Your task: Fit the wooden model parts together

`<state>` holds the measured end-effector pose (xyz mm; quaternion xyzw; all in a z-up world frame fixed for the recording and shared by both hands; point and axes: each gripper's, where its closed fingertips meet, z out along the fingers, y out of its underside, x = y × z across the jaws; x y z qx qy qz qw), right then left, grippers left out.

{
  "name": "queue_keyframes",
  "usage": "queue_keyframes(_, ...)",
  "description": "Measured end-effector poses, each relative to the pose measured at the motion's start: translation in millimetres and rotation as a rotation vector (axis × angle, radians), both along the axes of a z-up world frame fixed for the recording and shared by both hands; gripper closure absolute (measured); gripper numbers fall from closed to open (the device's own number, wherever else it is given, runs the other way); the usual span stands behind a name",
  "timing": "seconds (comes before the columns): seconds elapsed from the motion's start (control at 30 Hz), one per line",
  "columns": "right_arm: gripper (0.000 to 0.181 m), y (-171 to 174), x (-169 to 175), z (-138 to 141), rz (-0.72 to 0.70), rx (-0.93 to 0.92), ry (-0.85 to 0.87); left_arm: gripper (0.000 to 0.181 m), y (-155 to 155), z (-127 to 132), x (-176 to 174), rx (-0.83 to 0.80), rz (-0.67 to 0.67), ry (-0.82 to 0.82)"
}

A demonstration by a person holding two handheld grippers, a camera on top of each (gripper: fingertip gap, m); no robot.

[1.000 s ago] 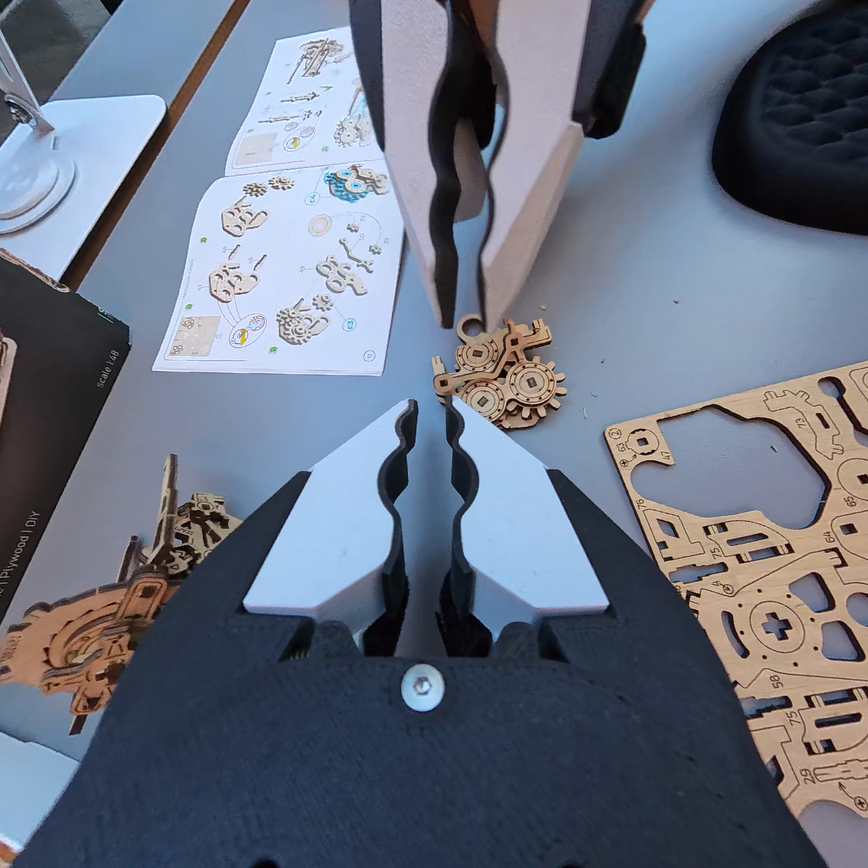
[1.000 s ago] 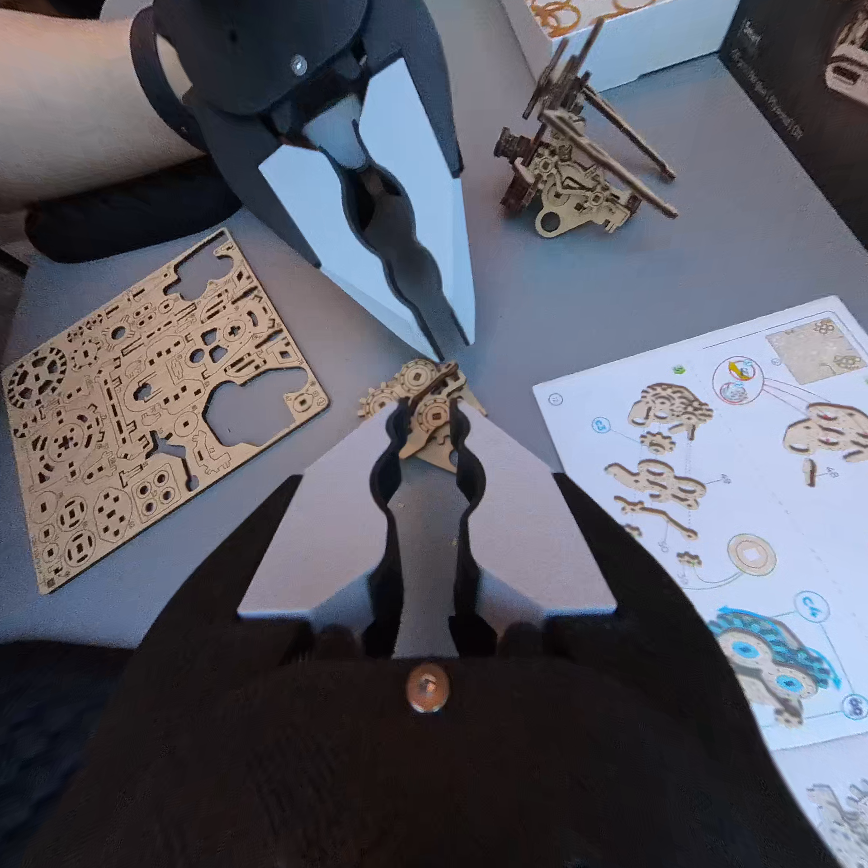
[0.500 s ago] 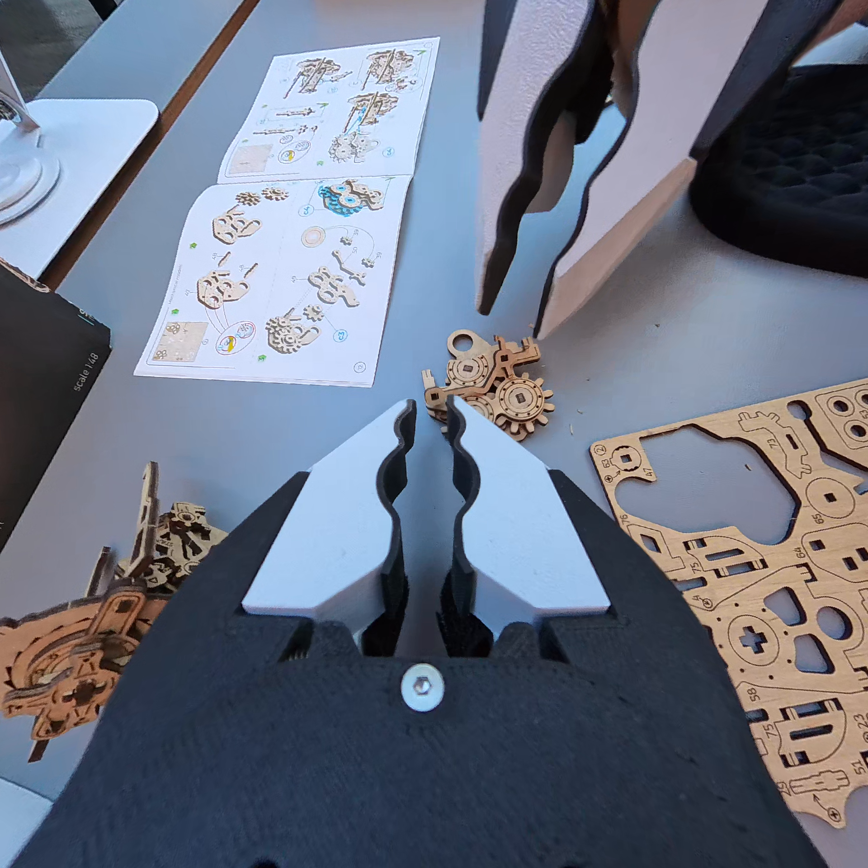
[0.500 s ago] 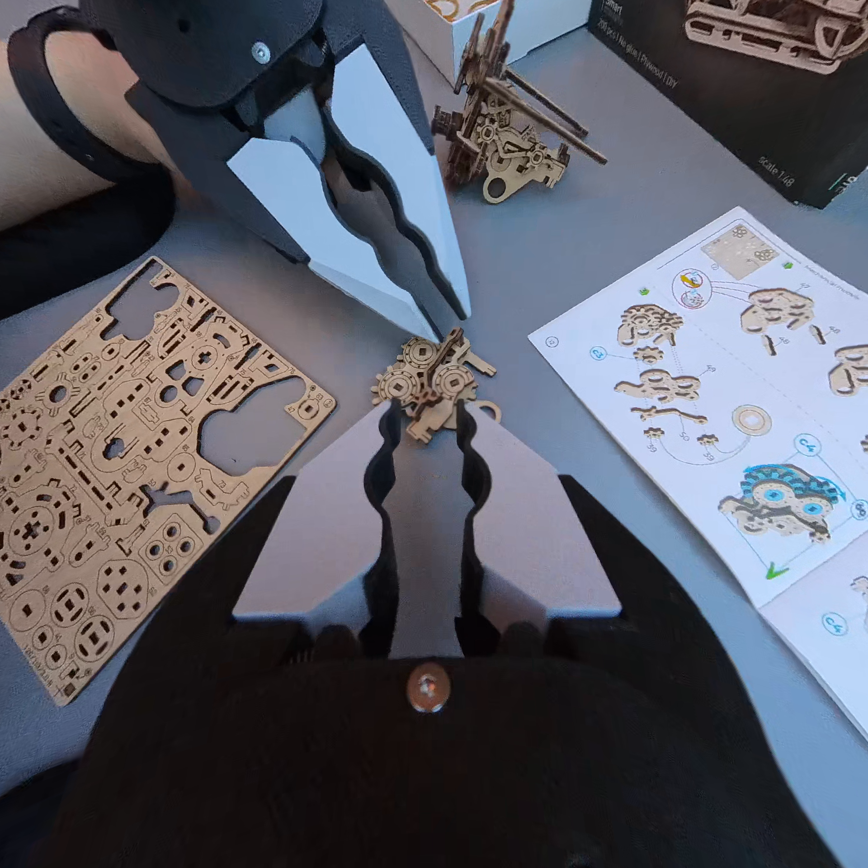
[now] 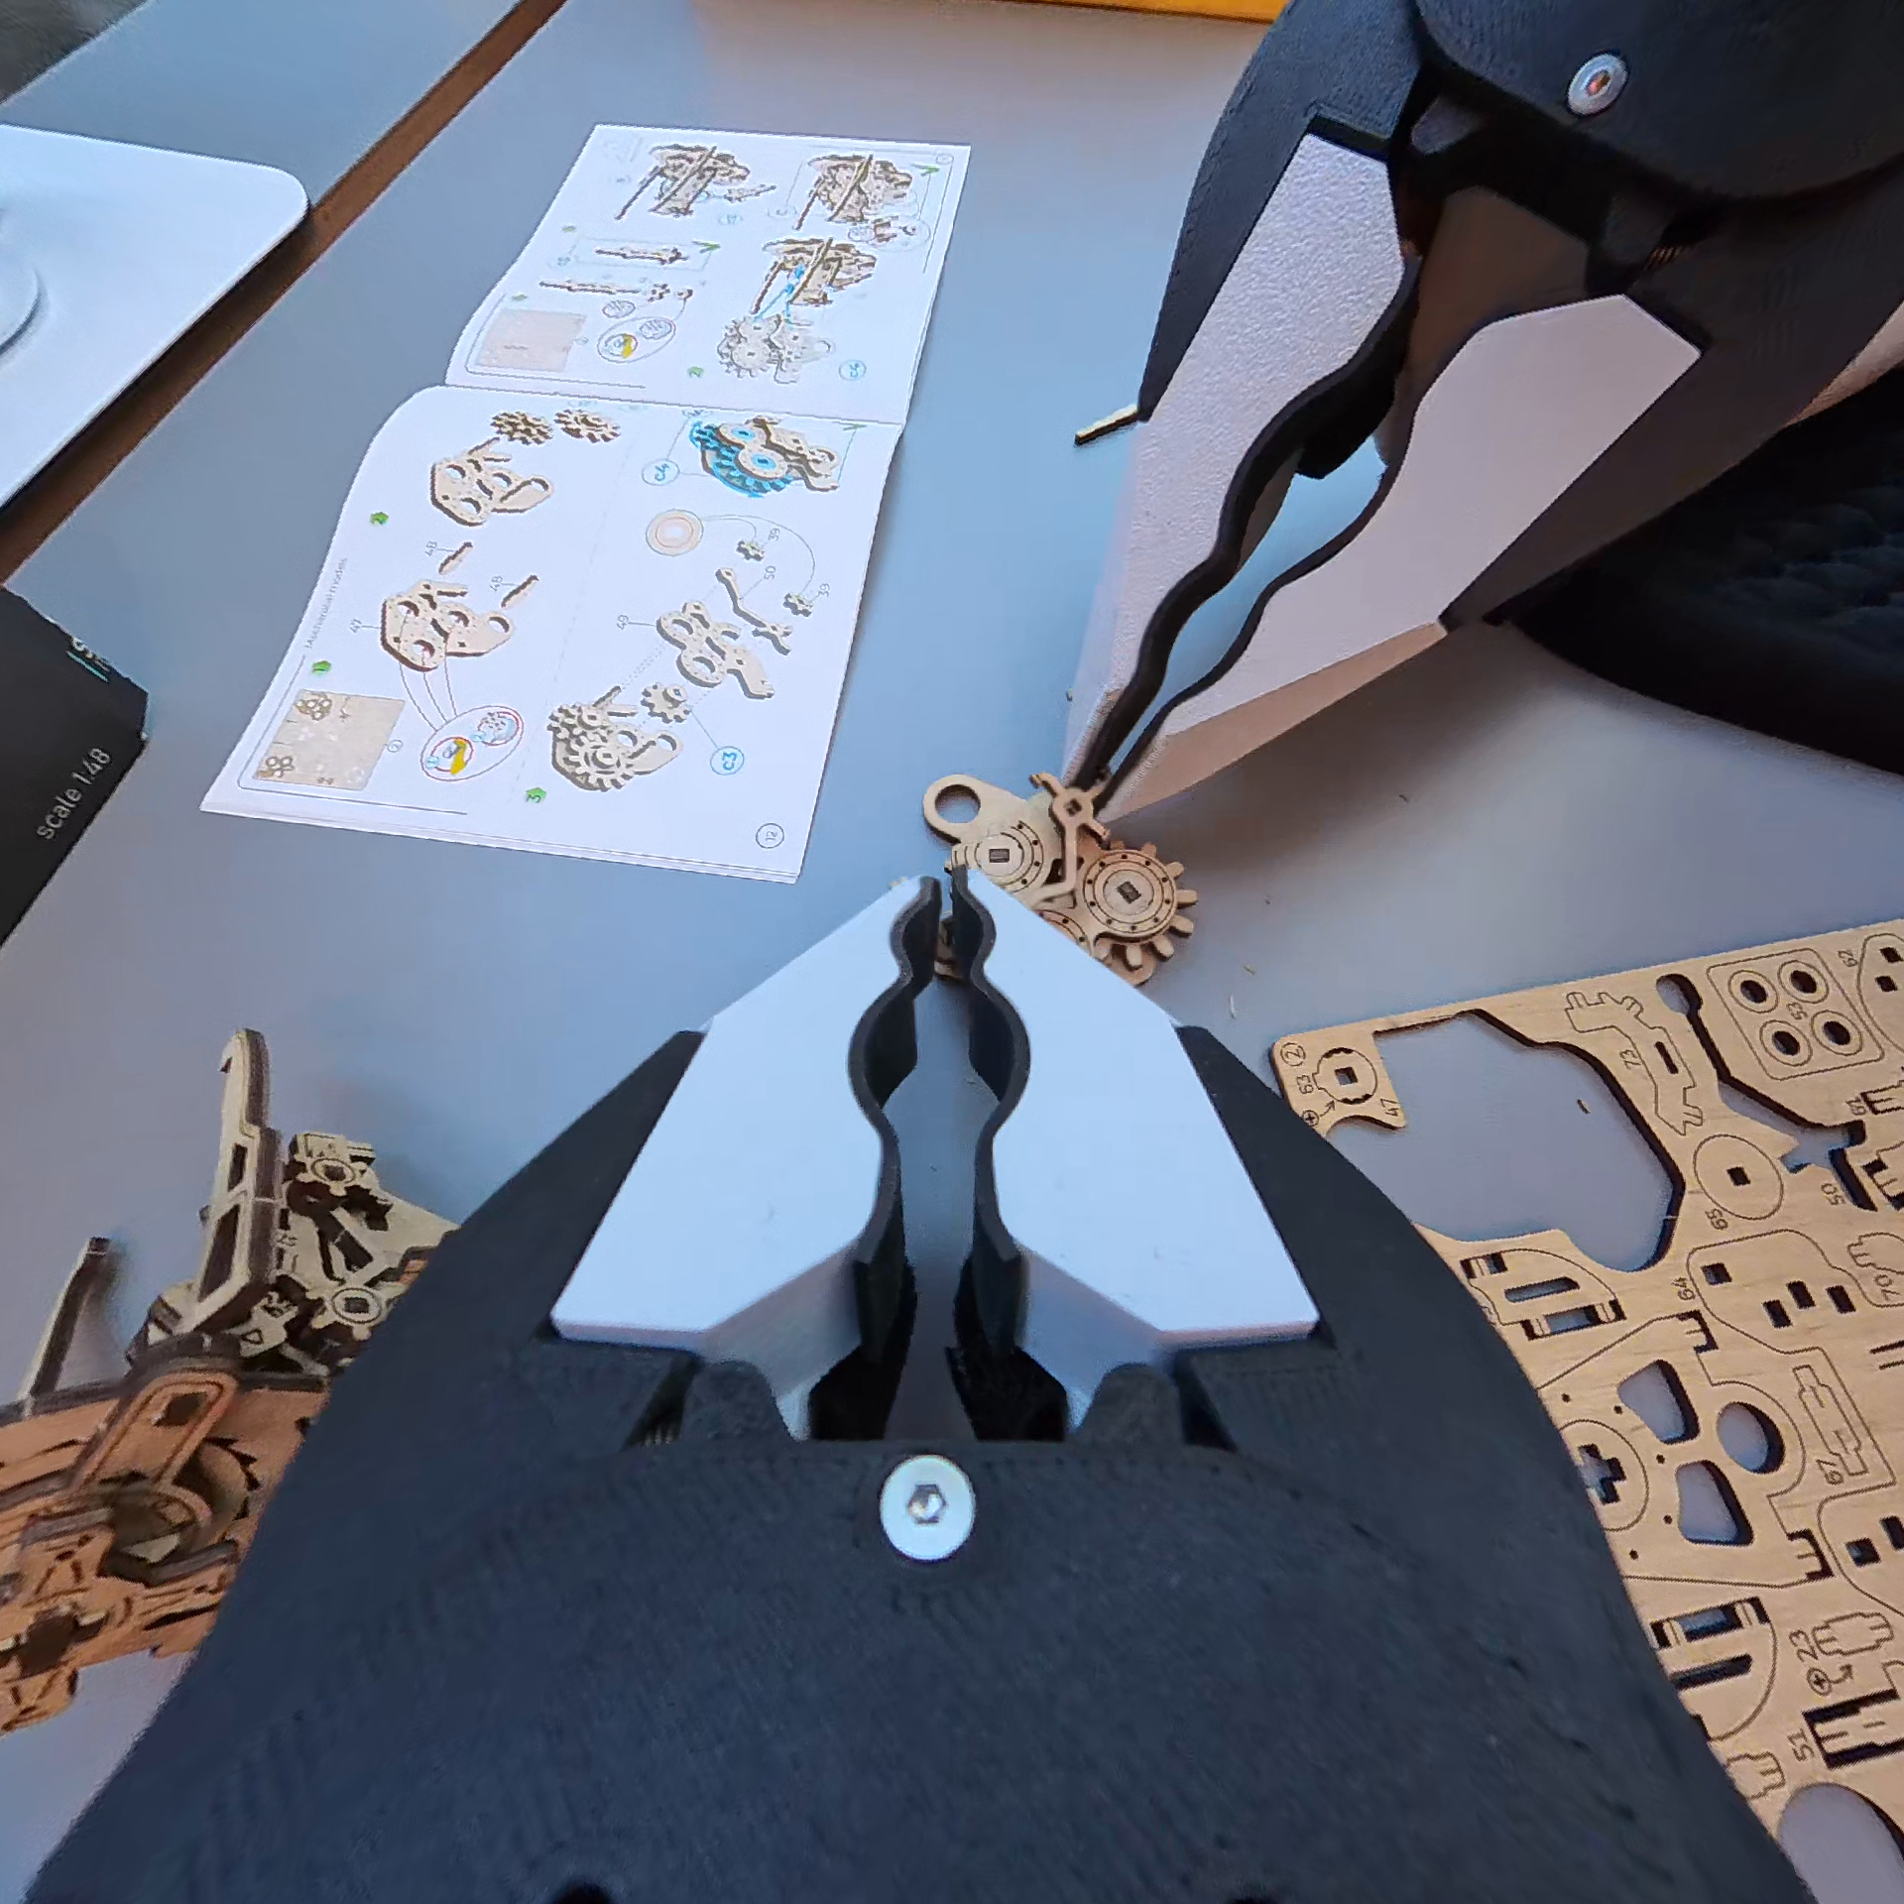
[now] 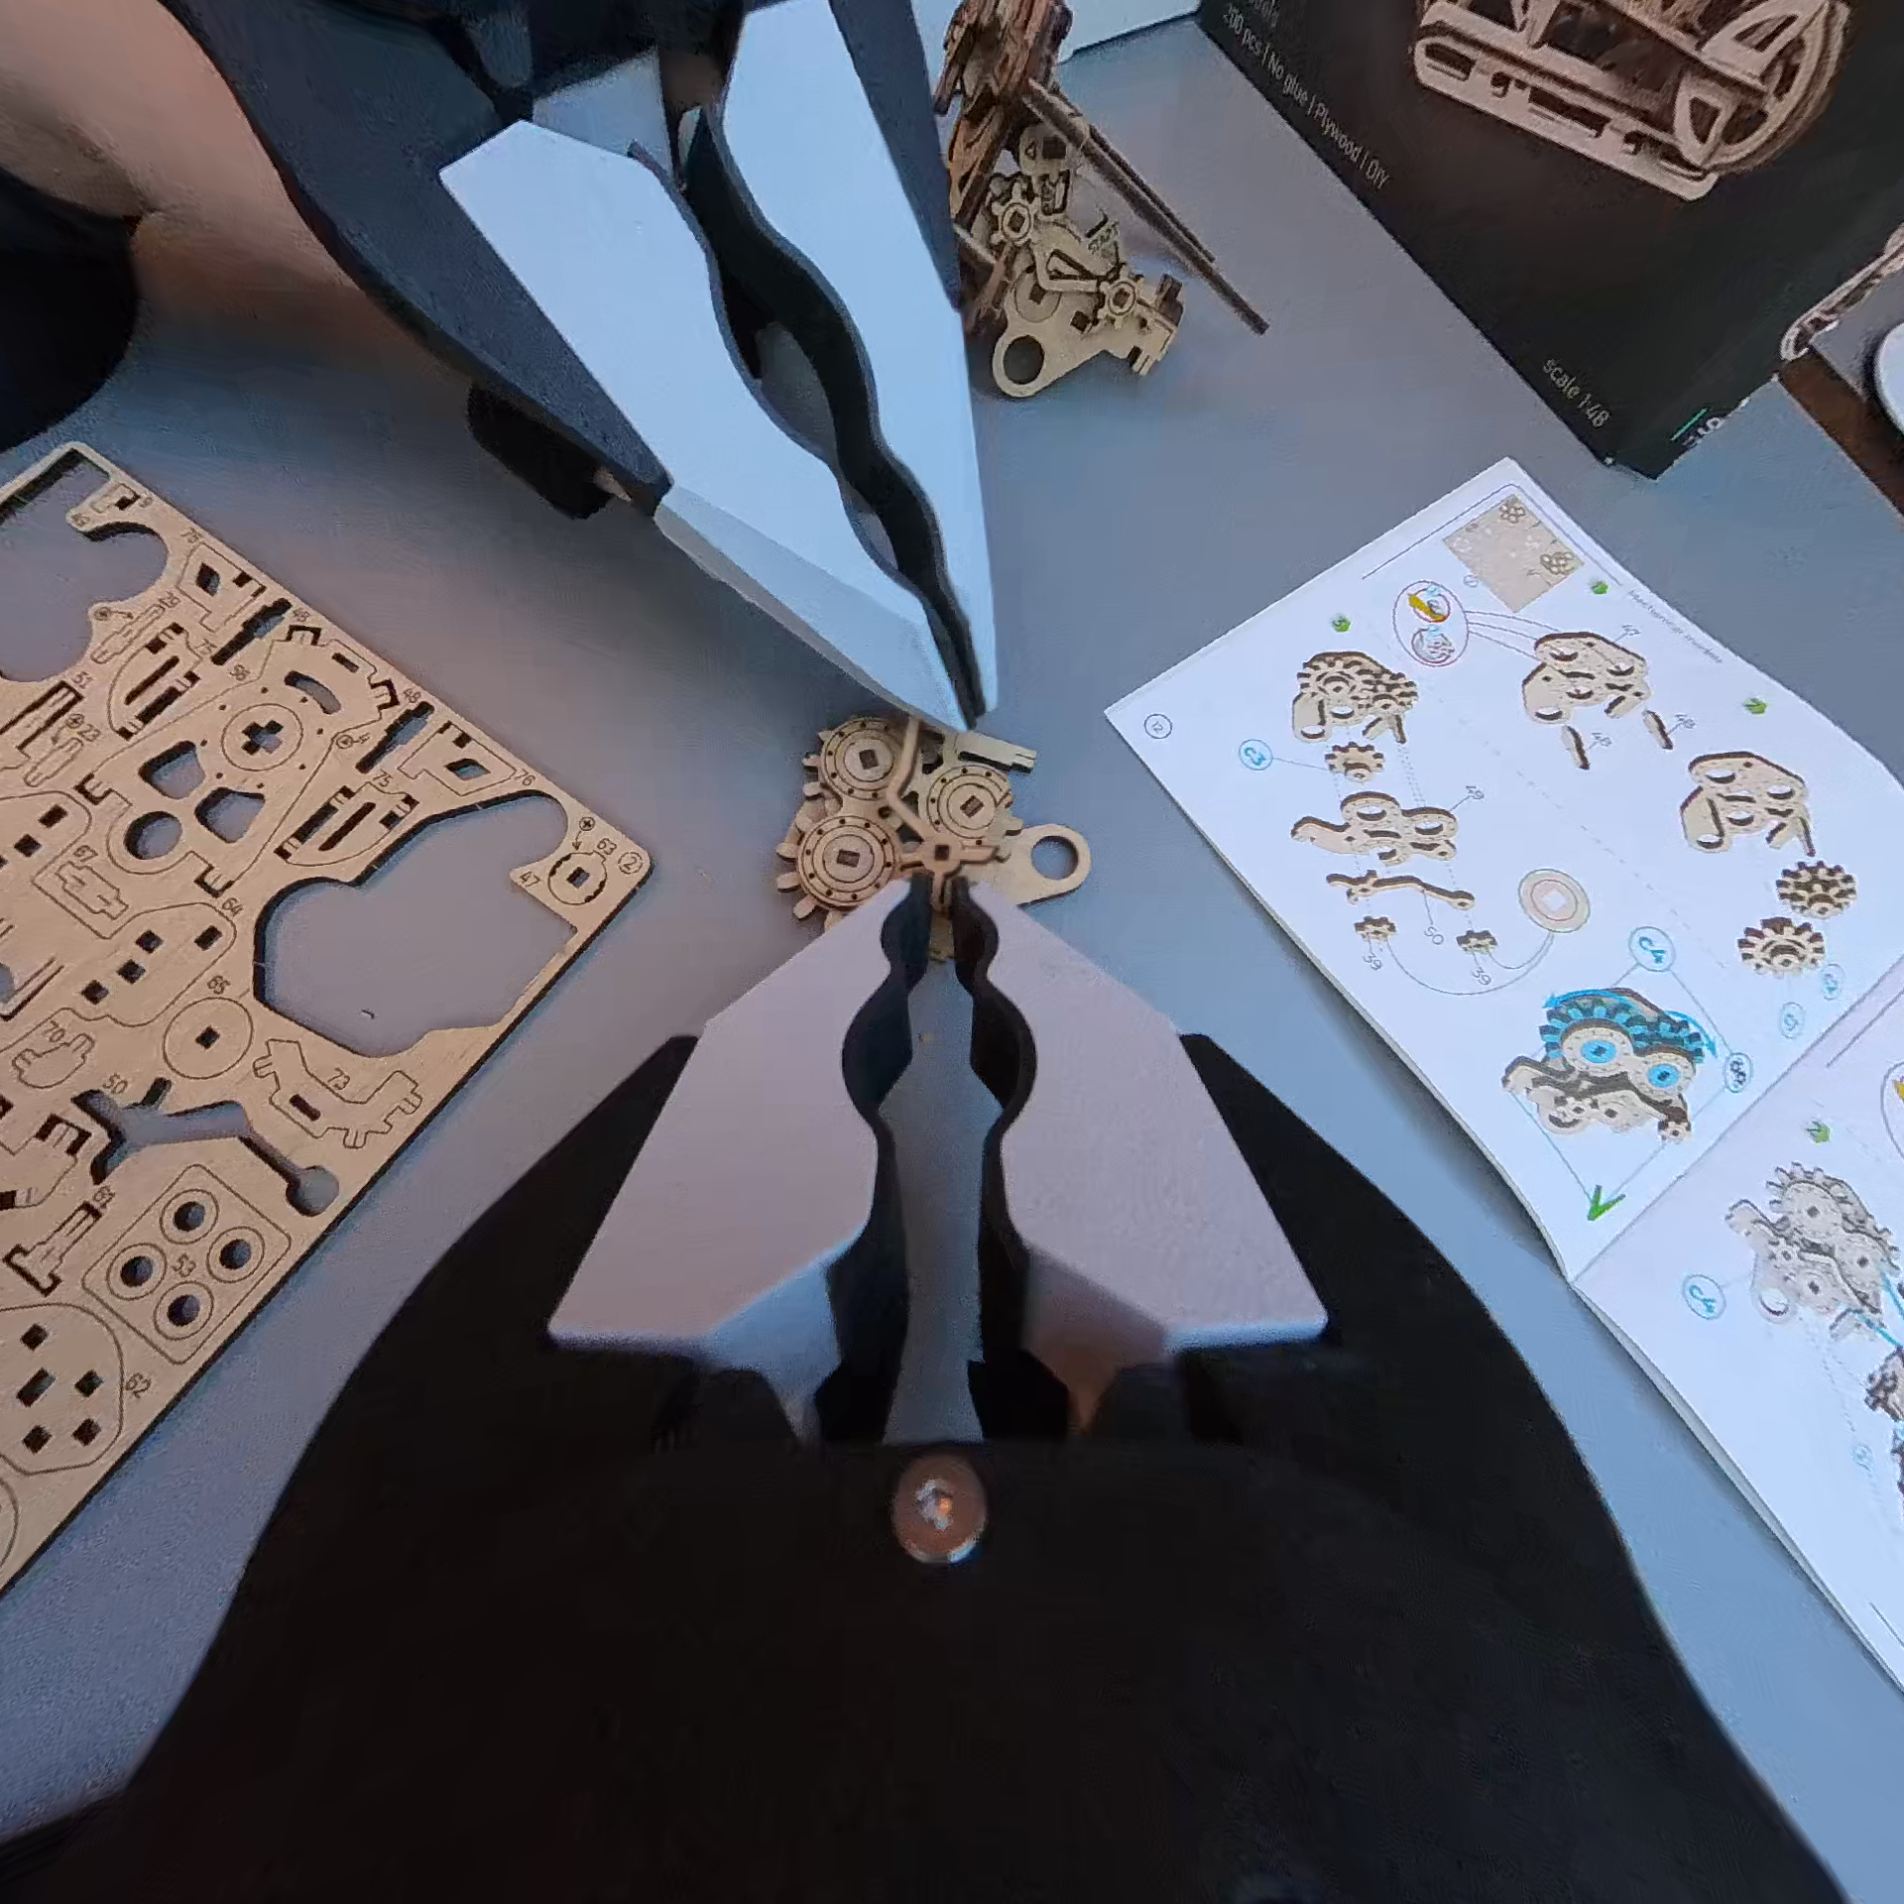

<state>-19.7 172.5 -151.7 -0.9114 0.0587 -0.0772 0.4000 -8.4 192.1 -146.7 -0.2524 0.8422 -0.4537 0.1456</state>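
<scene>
Your left gripper (image 5: 948,891) wears a matte black, grainy printed shell, wide at the near edge and tapering forward. One silver hex-socket screw (image 5: 927,1507) sits dead centre on it. Its two fingers (image 5: 762,1154) are pale grey, faceted wedges, each lined inside with a wavy black pad. Your right gripper (image 6: 932,894) is built the same: black textured body, a shiny centre screw (image 6: 936,1509), grey angular fingers (image 6: 1123,1154) with scalloped black inner pads narrowing to thin tips.

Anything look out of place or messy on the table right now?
Nothing serious. A few tiny wood crumbs lie on the table beside the gear assembly, and a small stick lies loose near the booklet.
</scene>
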Motion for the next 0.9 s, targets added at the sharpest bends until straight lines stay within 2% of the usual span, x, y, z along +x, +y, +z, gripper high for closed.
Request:
queue_keyframes(0.03,0.179,-0.3,0.5,0.0,0.005,0.003,0.000,0.181,-0.5,-1.2,-0.8,0.005,-0.004,0.006)
queue_keyframes(0.2,0.180,-2.6,2.3,4.7,0.032,0.037,0.030,0.174,0.9,3.0,-0.1,-0.013,0.008,-0.003)
queue_keyframes(0.37,0.180,-2.1,2.5,5.2,0.040,0.072,0.111,0.166,2.4,12.4,-3.8,-0.007,-0.038,-0.061)
queue_keyframes(0.9,0.180,-3.4,-1.2,0.3,0.051,0.005,0.089,0.170,-2.4,0.4,-4.6,0.007,-0.081,-0.016)
